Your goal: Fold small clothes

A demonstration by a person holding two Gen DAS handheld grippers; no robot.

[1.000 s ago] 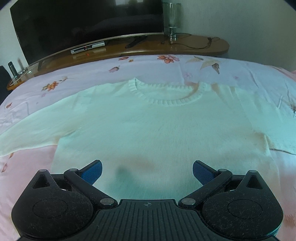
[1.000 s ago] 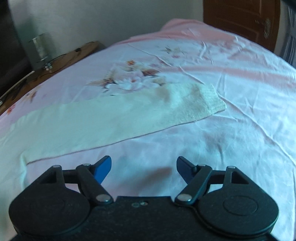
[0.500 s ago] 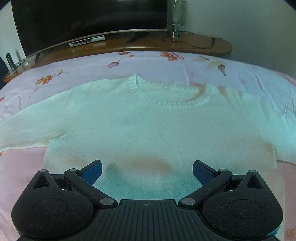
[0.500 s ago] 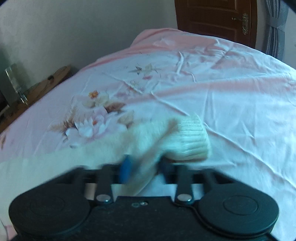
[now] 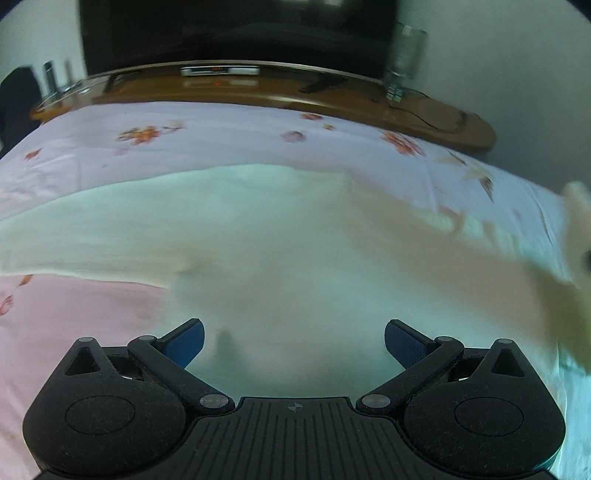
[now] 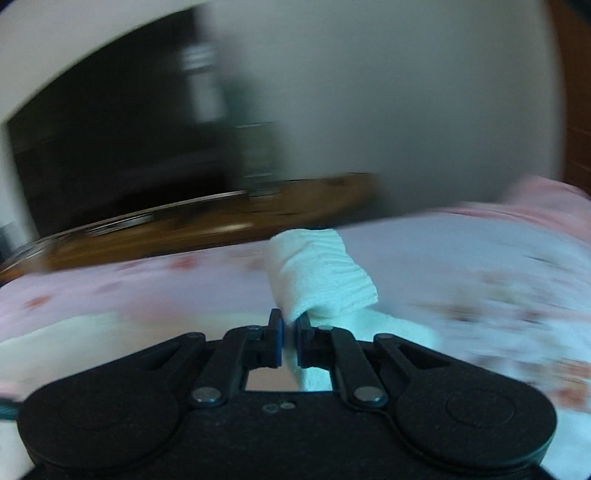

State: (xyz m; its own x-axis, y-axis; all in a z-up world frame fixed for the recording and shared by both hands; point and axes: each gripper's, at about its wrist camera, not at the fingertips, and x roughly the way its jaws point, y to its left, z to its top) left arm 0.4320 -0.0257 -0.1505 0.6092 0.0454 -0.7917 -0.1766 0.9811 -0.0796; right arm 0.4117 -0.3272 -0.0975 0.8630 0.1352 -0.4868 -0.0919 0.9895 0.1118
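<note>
the right gripper point(image 6: 290, 334) is clamped on the sleeve cuff point(image 6: 321, 273), lifted off the bed point(image 6: 480, 258). the sweater point(image 5: 258, 251) body lies flat, left of it, under the wide-open, empty left gripper point(image 5: 293, 341).

I am in a bedroom at home. In front of me lies a bed point(image 5: 229, 144) with a pink, flower-printed sheet point(image 6: 498, 266), and a white sweater point(image 5: 258, 251) is spread flat on it. Past the foot of the bed runs a low curved wooden cabinet point(image 5: 424, 114) against a plain pale wall point(image 5: 498, 55). A big dark TV point(image 5: 236, 33) stands on it, with a flat set-top box point(image 5: 219, 70) below the screen, cables, and a glass point(image 5: 404, 55) at one end.
</note>
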